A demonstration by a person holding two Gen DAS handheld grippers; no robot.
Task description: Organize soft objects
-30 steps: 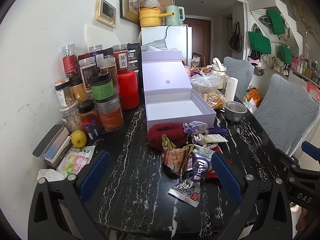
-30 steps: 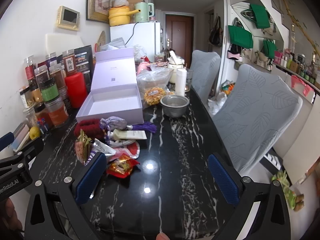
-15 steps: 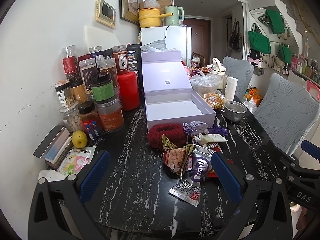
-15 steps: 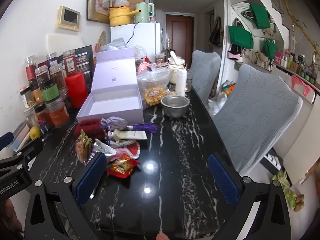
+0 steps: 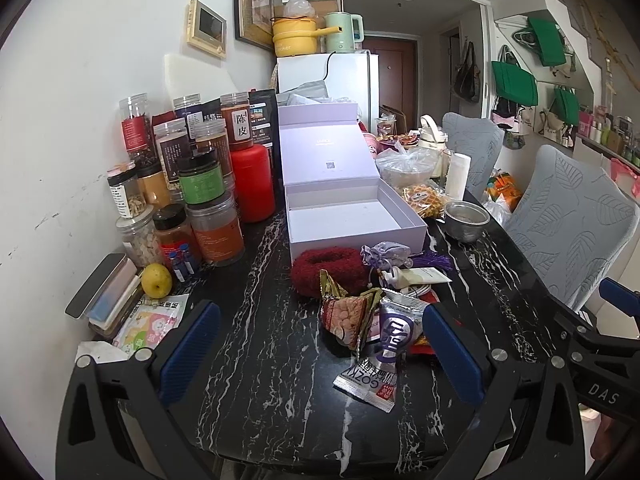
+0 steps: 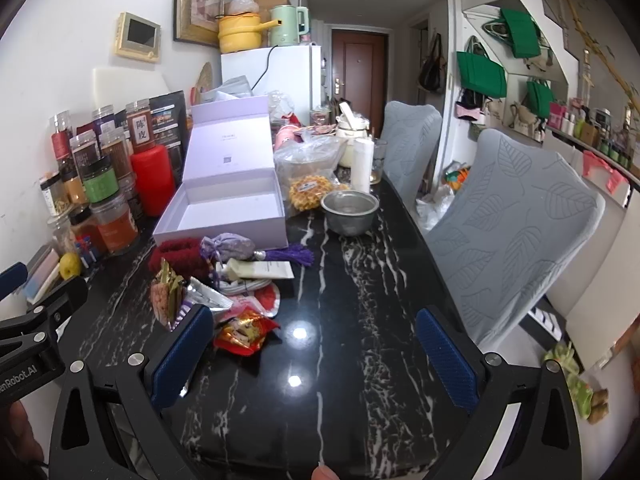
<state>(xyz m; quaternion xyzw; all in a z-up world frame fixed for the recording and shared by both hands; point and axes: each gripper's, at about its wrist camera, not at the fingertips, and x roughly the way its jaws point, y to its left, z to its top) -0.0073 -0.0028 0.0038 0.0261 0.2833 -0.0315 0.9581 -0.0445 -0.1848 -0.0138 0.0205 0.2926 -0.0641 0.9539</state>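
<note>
You are holding both grippers' fingers (image 5: 188, 352) spread and empty; the crinkly snack packets (image 5: 360, 320) lying just ahead risk sliding on the glossy worktop (image 6: 340, 280).

Spice jars (image 5: 200, 196), metal bowl (image 6: 349, 207), chairs (image 6: 508, 236)

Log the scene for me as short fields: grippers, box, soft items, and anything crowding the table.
left gripper: open, empty, hovering over the snack packets
right gripper: open, empty, over bare table
box: lavender, lid up, nothing inside
soft items: red scrunchie, purple pouch, both in front of the box
other loose items: cream tube
crowding: jars along the wall, metal bowl right of the box
</note>
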